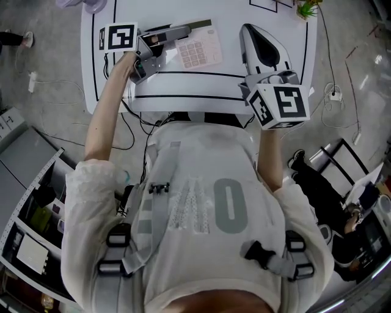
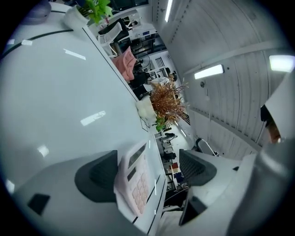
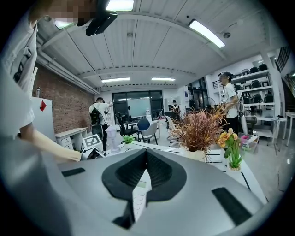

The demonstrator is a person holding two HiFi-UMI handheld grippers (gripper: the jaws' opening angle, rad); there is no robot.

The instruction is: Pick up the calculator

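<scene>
Calculator (image 1: 198, 50) lies flat on the white worktop (image 1: 201, 92), keys up, toward the far edge, about 12 o'clock from the person in the head view. Left hand-held gripper (image 2: 147, 172) comes in from the calculator's 9 o'clock. It is released, with jaws spread and the calculator's near end between them. In the left gripper view one dark pad (image 2: 99, 177) sits right against the calculator (image 2: 136, 184), while the other pad (image 2: 196, 167) stands apart from it, so there is no clamp. Right hand-held gripper (image 3: 146, 170) is at the calculator's 3 o'clock, well apart from it and pointing toward 12. It is clenched, pads together with nothing held. Only a sliver of the calculator shows beyond the narrow gap. Small green potted plant (image 1: 307, 8) is at the worktop's 1 o'clock corner.
</scene>
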